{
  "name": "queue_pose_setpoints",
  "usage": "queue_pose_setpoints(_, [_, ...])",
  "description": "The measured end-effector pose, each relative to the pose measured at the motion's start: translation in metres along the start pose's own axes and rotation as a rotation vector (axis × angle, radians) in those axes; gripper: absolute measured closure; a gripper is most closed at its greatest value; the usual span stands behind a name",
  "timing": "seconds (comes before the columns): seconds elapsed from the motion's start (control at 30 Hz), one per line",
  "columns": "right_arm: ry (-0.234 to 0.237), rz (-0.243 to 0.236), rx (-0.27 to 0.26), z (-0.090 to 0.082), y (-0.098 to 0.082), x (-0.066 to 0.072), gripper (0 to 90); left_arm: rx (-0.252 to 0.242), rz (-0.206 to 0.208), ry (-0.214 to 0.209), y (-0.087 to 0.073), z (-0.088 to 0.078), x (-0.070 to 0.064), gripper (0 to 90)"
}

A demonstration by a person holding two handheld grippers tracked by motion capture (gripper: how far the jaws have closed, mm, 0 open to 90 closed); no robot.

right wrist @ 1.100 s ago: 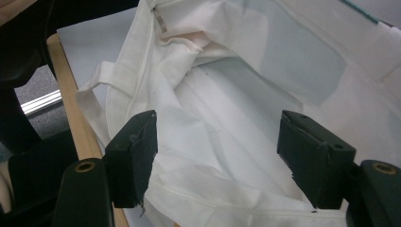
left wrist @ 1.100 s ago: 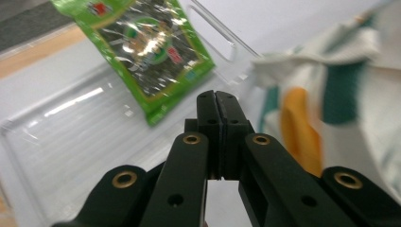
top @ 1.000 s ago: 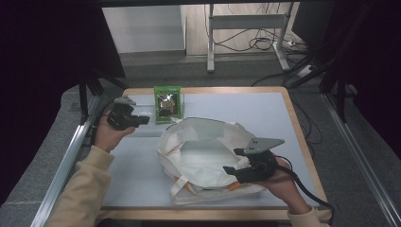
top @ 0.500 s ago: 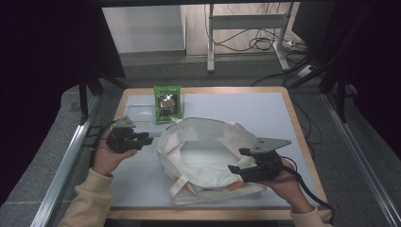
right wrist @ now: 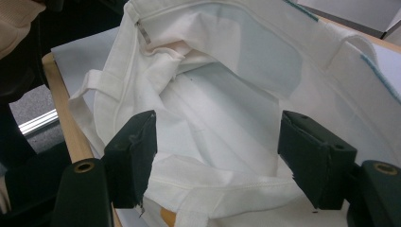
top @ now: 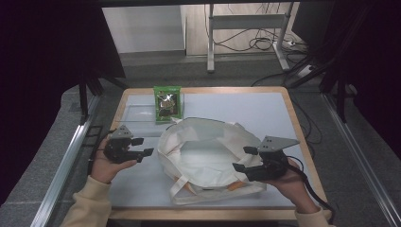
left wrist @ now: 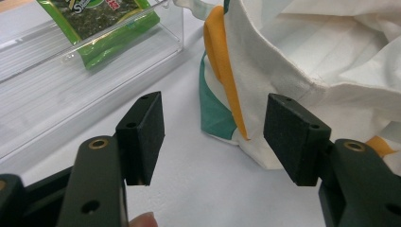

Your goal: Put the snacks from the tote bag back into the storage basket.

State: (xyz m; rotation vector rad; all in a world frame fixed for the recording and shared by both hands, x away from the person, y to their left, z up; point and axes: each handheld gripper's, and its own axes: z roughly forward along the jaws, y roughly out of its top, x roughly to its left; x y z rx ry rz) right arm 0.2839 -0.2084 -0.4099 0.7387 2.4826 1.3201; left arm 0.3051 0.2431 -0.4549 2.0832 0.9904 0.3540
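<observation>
Left tool drawn back beside white tote bag, both tools wide open, empty, right tool over bag rim

1. Brightly and evenly lit from above across the table; dark, almost black at the upper left and right corners of the high view.
2. Soft and slightly grainy in the high view.
3. Near-overexposed on the white tote bag.
4. Slightly blurred on the close black jaws.

The table is pale with a wooden rim. A white bag lies mid-table toward the near edge; a clear tray sits by the far left corner.
</observation>
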Motion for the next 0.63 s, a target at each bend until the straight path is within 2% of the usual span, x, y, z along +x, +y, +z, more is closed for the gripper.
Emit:
queue_pose_setpoints(0.2, [0.001, 0.009, -0.008, -0.0014, -0.0005, -0.0024, 29.3, -0.012, 0.012, -0.011, 0.0009, -0.0013, -0.0017, 37.7])
queue_pose_setpoints(0.63, [-0.004, 0.007, -0.015, -0.0007, 0.0001, -0.0017, 29.3, -0.017, 0.003, -0.012, -0.0007, -0.003, 0.003, 36.4])
